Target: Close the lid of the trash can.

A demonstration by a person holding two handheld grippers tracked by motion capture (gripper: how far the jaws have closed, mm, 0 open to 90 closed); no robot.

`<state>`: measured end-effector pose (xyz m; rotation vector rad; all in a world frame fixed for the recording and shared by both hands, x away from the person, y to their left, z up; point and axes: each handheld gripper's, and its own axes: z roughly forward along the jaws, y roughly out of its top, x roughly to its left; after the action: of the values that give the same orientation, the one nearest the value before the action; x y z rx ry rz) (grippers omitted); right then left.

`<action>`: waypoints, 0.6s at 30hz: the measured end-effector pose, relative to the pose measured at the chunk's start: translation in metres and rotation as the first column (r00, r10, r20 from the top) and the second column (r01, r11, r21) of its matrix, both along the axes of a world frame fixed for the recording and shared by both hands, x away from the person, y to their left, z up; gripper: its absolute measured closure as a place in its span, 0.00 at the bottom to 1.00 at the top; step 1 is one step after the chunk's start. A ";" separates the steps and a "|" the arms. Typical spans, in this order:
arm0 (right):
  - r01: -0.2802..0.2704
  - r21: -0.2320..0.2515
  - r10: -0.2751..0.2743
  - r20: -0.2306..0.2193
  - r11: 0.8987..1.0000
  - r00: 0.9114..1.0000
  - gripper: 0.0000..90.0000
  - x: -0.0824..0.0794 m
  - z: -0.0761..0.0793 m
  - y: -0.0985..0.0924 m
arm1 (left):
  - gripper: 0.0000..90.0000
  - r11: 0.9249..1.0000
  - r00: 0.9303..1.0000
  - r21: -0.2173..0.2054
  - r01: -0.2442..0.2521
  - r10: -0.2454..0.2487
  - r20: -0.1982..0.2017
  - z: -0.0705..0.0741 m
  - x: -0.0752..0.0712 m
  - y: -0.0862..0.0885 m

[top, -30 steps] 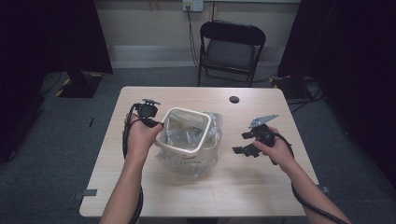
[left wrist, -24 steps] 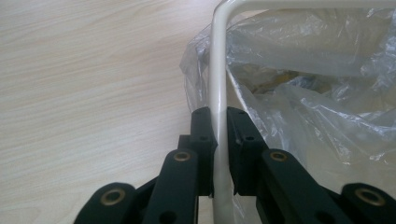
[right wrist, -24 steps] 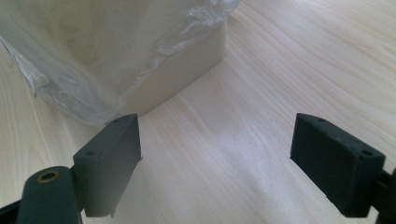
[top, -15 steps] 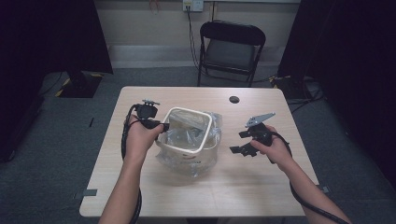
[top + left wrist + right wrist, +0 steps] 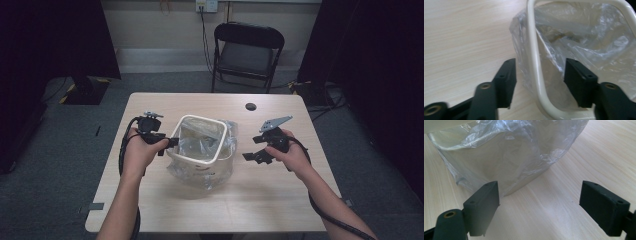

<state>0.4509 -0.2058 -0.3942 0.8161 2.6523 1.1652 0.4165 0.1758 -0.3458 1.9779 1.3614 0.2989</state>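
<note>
The cream-coloured, square-rimmed plastic bin, lined with a crinkled clear plastic bag, is taken as the landmark; it stands at the middle of the pale wooden table, tilted a little, its open mouth turned up and towards the far side.

The left gripper is found right at the bin's left rim, and is much the nearer of the two. Its jaws have just been opening, and they are seen standing apart on either side of the rim: in the left gripper view the rim's rounded cream tube runs away from the camera between the two black pads, one pad outside the bin and one over the bag-lined inside, neither pad pressing on it. The rim's edge is thus lined up lengthwise with the jaws, so a closing would be met by rim and film together.

The right gripper is held to the right of the bin, apart from it, with its jaws spread wide and nothing between them.

The high view gives the distance of each hand from the bin. The right gripper view adds the bag's loose film bulging over the bin's outer wall down to the table, just beyond the left-hand pad.
</note>
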 end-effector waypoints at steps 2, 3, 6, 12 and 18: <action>0.000 -0.001 0.000 0.000 1.000 1.000 0.17 0.000 0.000 0.000 | 0.51 1.000 1.000 0.011 0.003 -0.003 -0.002 0.000 0.000 0.000; 0.001 -0.002 -0.001 0.000 1.000 1.000 0.17 0.000 -0.001 0.000 | 0.52 1.000 1.000 0.004 0.006 -0.006 -0.006 0.000 0.001 -0.001; 0.001 -0.001 -0.001 -0.004 1.000 1.000 0.17 0.001 -0.002 -0.002 | 0.55 1.000 1.000 -0.007 0.000 0.000 -0.017 -0.001 0.003 -0.002; 0.004 -0.009 -0.005 -0.014 1.000 1.000 0.17 0.004 -0.006 -0.004 | 0.54 1.000 1.000 0.005 -0.005 0.005 -0.006 0.000 0.016 -0.007; 0.000 -0.010 0.000 -0.021 1.000 1.000 0.17 0.005 -0.008 -0.002 | 0.62 1.000 1.000 0.016 -0.015 0.015 -0.010 0.002 0.027 -0.014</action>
<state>0.4564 -0.2079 -0.4023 0.8305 2.6726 1.1485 0.4431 0.1614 -0.3435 1.9860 1.3847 0.3075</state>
